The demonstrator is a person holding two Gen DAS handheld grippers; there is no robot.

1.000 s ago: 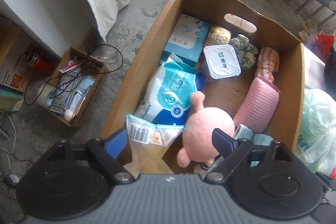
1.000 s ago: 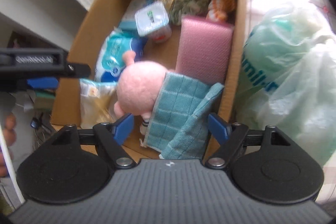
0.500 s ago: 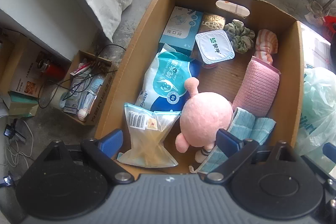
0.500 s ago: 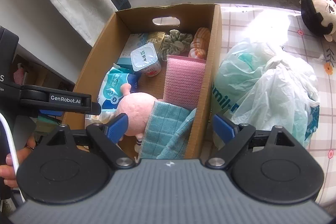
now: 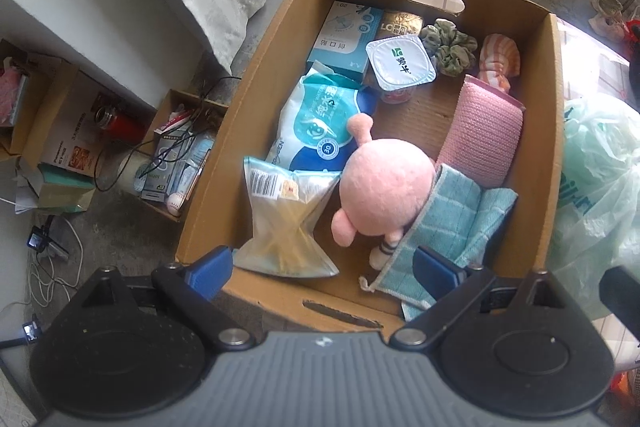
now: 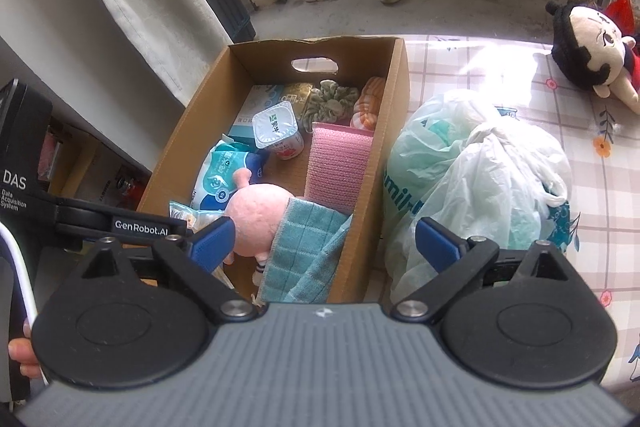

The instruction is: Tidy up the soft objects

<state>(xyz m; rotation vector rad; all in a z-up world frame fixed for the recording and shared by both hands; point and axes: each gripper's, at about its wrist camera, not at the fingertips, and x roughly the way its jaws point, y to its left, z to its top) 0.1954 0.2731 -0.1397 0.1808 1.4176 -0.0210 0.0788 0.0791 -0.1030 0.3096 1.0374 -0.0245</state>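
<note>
Both grippers, left [image 5: 322,263] and right [image 6: 324,237], are hovering with fingers just spreading, nothing between them, because the teal cloth [image 6: 308,247] is lying in the cardboard box's [image 5: 554,131] near corner (beside the pink plush [image 5: 386,183]).

We see a cardboard box [image 5: 256,131] packed nearly full. Bare floor shows only mid-box, between a yogurt cup [image 5: 400,65], a pink plush [image 5: 384,187] and a pink pad [image 5: 480,135]. A teal cloth [image 5: 452,223] drapes over the near wall. A plastic bag [image 6: 476,179] crowds the box's right side.
</note>
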